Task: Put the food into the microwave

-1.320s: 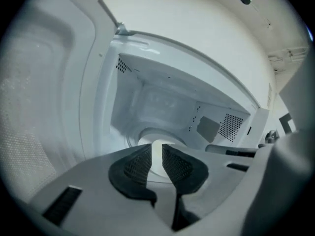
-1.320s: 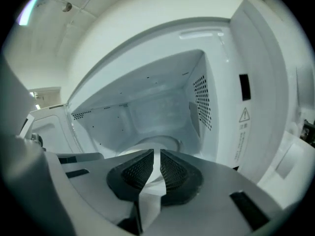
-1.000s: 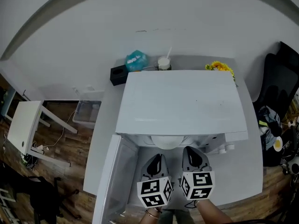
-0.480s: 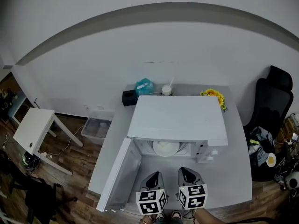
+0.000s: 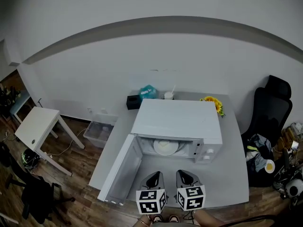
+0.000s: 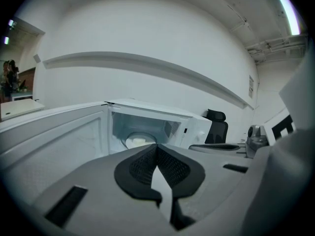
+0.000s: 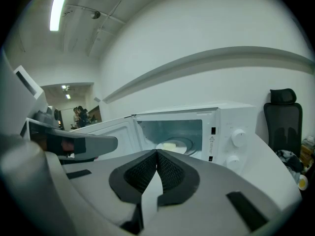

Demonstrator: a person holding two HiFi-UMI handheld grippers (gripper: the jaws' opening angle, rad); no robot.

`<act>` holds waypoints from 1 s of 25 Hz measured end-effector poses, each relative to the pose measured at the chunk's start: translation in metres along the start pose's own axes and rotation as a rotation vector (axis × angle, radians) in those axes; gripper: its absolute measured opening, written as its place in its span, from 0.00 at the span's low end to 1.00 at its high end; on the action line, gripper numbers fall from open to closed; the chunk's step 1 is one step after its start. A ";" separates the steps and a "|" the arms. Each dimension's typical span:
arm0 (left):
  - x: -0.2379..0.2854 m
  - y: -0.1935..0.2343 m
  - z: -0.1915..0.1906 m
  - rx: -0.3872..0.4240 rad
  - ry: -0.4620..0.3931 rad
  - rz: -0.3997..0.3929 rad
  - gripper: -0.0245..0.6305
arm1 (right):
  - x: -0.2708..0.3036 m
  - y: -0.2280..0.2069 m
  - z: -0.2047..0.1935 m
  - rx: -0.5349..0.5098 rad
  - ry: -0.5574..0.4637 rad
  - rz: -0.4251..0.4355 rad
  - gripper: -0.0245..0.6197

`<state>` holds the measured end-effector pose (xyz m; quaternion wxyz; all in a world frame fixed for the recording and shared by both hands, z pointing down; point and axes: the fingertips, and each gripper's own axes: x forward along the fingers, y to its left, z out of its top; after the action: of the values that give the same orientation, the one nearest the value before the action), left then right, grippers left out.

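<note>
A white microwave point(image 5: 176, 121) stands on the grey table point(image 5: 232, 174) with its door point(image 5: 121, 167) swung open to the left. A white plate of pale food point(image 5: 165, 147) rests on the turntable inside, and also shows as the plate point(image 6: 139, 141) and the plate point(image 7: 170, 145) in the gripper views. My left gripper point(image 5: 155, 176) and right gripper point(image 5: 182, 174) hover side by side at the table's front edge, short of the cavity. Both point at the opening, jaws shut, holding nothing. The left gripper point(image 6: 157, 150) and right gripper point(image 7: 157, 154) show pads pressed together.
Behind the microwave stand a black box point(image 5: 134, 101), a teal tissue pack point(image 5: 147, 91), a cup with a straw point(image 5: 168, 95) and yellow flowers point(image 5: 211, 101). A black office chair point(image 5: 272, 111) is at right. A small white table point(image 5: 35, 126) and a plastic bin point(image 5: 97, 130) are at left.
Both grippers have drawn back from the microwave opening toward the table's front edge. The head view has pulled up and away, showing more of the room. The plate stays inside.
</note>
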<state>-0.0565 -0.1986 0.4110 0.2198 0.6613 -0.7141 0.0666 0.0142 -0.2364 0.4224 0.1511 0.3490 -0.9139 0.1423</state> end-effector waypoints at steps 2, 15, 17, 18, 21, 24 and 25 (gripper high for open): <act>-0.002 -0.001 0.002 0.010 -0.010 -0.002 0.04 | -0.002 0.001 -0.004 -0.007 0.003 -0.002 0.06; 0.001 -0.002 0.007 0.020 -0.009 -0.030 0.04 | 0.001 0.008 0.007 0.001 -0.018 -0.007 0.06; 0.002 -0.001 0.006 0.013 -0.006 -0.033 0.04 | 0.002 0.011 0.004 0.003 -0.010 -0.002 0.06; 0.002 0.001 0.006 0.005 -0.005 -0.035 0.04 | 0.002 0.012 0.004 0.004 -0.008 0.002 0.06; 0.002 0.005 0.007 -0.019 -0.006 -0.035 0.04 | 0.004 0.014 0.003 -0.009 0.002 0.009 0.06; 0.001 0.008 0.009 -0.026 -0.010 -0.030 0.04 | 0.003 0.015 0.006 -0.034 0.001 0.000 0.06; 0.001 0.009 0.010 -0.028 -0.012 -0.029 0.04 | 0.003 0.014 0.007 -0.030 -0.001 -0.002 0.06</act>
<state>-0.0677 -0.2024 0.4043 0.2257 0.6690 -0.7064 0.0497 0.0010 -0.2312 0.4150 0.1560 0.3478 -0.9156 0.1280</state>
